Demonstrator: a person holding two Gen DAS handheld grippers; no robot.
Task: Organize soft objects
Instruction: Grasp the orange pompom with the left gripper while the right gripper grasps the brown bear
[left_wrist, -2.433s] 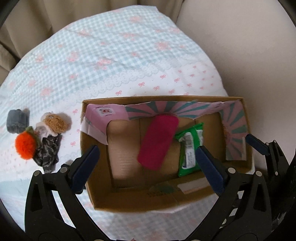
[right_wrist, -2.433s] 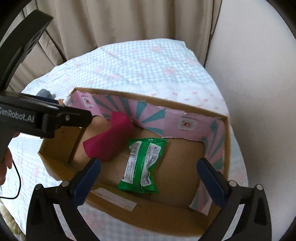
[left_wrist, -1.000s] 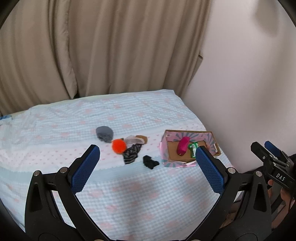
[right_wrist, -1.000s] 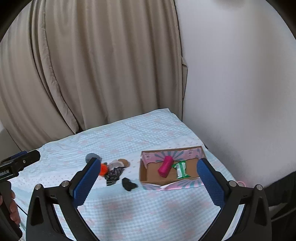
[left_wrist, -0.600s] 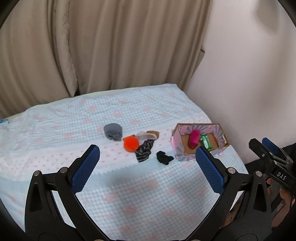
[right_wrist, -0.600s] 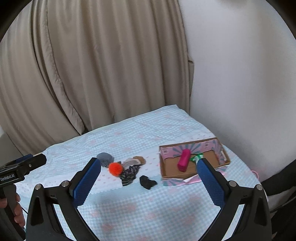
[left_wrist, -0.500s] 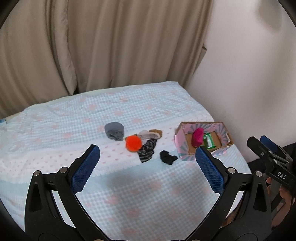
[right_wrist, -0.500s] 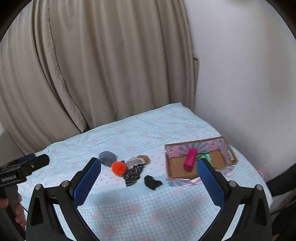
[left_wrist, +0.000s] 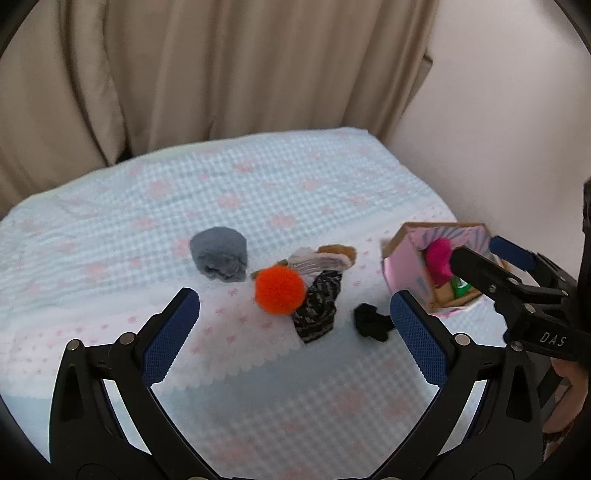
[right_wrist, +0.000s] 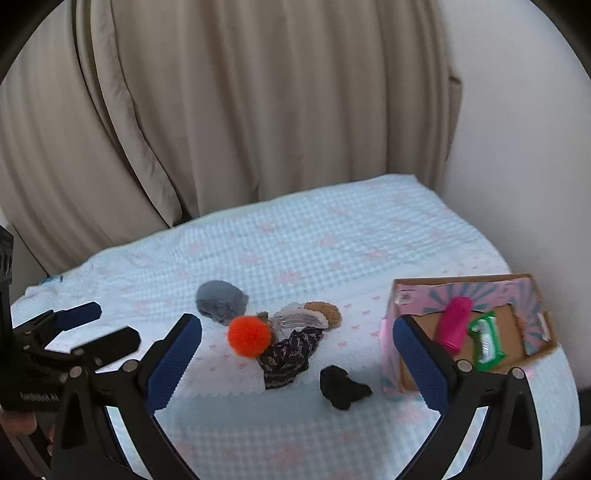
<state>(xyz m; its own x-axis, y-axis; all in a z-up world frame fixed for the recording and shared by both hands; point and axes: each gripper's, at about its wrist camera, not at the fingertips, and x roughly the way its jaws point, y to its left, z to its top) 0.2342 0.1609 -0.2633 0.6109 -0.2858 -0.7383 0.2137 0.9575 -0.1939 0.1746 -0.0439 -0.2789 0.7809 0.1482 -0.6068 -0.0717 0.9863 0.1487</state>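
Currently the bed (right_wrist: 332, 236) carries the box (right_wrist: 461, 291) at its right edge; loose items lie clustered left of it. Both the left claw (left_wrist: 293, 334) and right claw (right_wrist: 297, 363) are released and empty. Risk: grasping the black sock (right_wrist: 343, 384) may snag the bedsheet, or drag the patterned cloth (right_wrist: 290, 354).

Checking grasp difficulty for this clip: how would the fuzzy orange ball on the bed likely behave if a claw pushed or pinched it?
The orange pompom looks round and fluffy, so a push would probably roll it across the bedspread. Its fuzzy surface suggests it would squash when pinched. It leans against the patterned dark cloth, which may drag along.
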